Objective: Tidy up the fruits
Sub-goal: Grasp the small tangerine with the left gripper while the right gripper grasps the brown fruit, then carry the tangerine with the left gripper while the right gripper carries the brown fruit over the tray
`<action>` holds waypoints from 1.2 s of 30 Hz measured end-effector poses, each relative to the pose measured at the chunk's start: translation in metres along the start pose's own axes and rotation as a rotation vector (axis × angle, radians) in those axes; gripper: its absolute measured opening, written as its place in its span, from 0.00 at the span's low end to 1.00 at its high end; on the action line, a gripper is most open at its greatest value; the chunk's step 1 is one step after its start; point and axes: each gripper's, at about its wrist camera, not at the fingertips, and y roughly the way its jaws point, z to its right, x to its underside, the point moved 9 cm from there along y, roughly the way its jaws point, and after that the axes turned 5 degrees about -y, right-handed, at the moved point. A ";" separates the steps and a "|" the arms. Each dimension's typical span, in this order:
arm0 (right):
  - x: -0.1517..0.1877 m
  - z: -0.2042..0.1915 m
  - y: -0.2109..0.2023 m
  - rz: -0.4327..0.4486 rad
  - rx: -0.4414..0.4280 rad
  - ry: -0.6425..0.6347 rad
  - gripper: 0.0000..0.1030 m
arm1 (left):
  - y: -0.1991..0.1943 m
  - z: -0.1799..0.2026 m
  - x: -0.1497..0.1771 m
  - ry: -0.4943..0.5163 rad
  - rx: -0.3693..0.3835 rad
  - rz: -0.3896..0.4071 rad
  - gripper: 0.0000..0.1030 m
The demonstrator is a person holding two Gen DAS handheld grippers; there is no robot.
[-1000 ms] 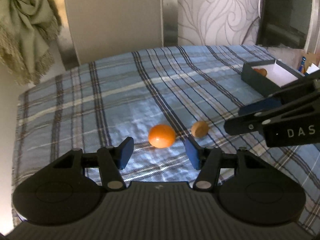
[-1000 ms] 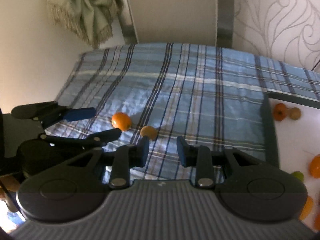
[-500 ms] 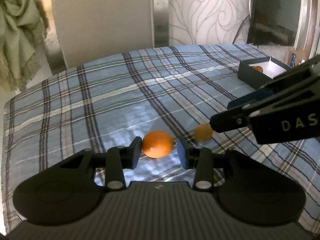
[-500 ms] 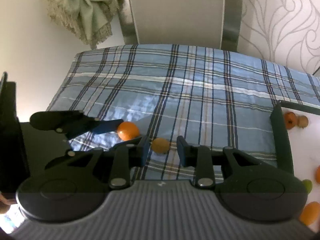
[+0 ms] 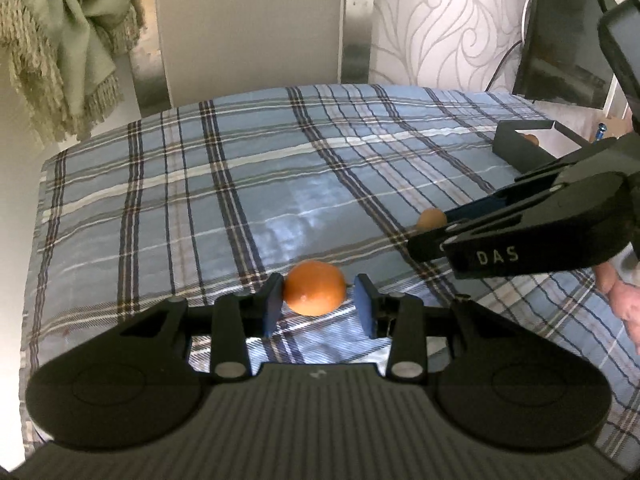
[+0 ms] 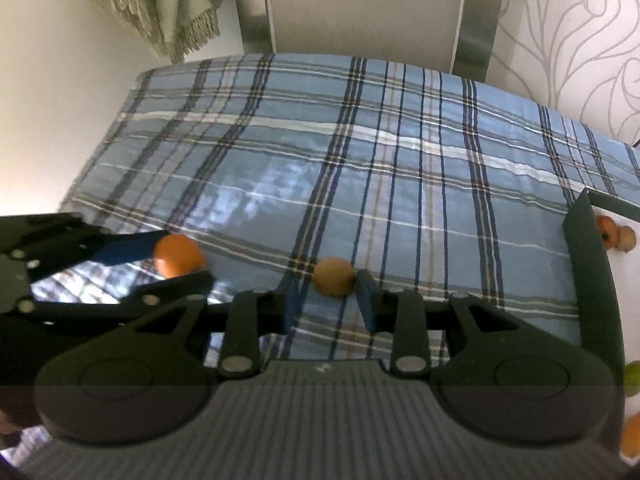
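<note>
Orange fruit [image 5: 315,288] sits on the plaid cloth [image 5: 248,184] near the surface's near edge, toward its left side. It lies between the blue pads of the left claw [image 5: 318,300]: left pad touching or almost touching the skin, right pad a sliver off. Claw not yet clenched on it; fruit rests on the cloth.

Small brown fruit [image 6: 333,277], just right of the orange one, lies between the fingers of the right claw [image 6: 325,300]. Right pad at its flank, left pad apart, so the fruit is off-centre in a released claw.

Dark box [image 6: 588,280] with white floor at the surface's right edge already holds several fruits; judged to be the destination.

Step in hand: close both claws, lift.
- Left: close slowly, pads on the fruit's widest line, or the round skin may squirt forward.
- Right: shift slightly rightward to centre the fruit before closing; one-sided contact will roll it.
- Claws are near each other; lift straight up, right one first toward the box, to avoid a knock.
</note>
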 end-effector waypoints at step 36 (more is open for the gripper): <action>0.063 0.098 -0.156 0.206 -0.054 0.165 0.25 | -0.034 0.154 -0.040 0.108 0.036 0.059 0.43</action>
